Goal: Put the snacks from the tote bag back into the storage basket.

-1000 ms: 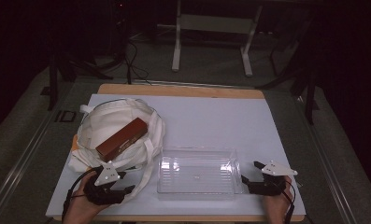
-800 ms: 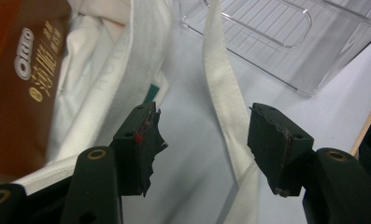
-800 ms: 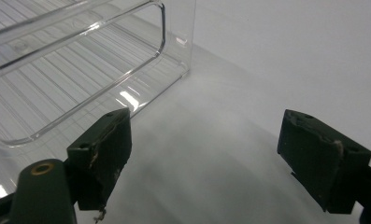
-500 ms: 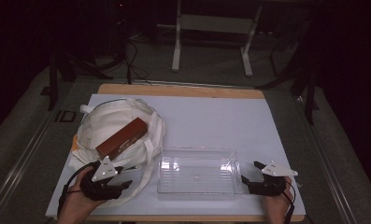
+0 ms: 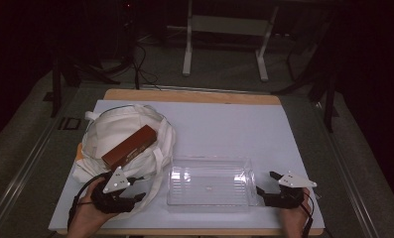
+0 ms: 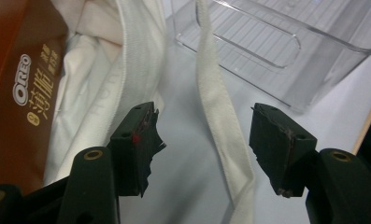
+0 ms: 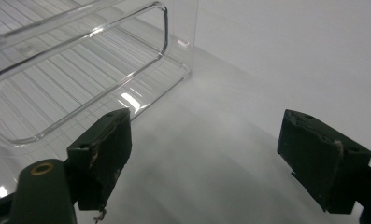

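Hovering beside the white cloth tote bag (image 5: 122, 144), the left gripper (image 6: 204, 140) has just been parting its jaws, a white strap (image 6: 218, 116) lying loose between them. The brown Oreo biscuit box (image 5: 130, 146) rests on that bag, seemingly next for the clear plastic tray (image 5: 209, 181) right of it; the right gripper (image 7: 220, 154) waits wide, empty.

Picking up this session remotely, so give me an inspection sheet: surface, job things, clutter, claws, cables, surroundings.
Surface: white mat on a wooden table.
Job's things: brown Oreo box lying on the white tote bag; clear plastic bin empty, beside the bag.
Clutter: nothing seen.
Claws: left claw has just been opening, a bag strap loose between its jaws; right claw open, near the bin's corner.
Cables: black cable trailing from the left claw.
Surroundings: dark room, metal stand legs behind.
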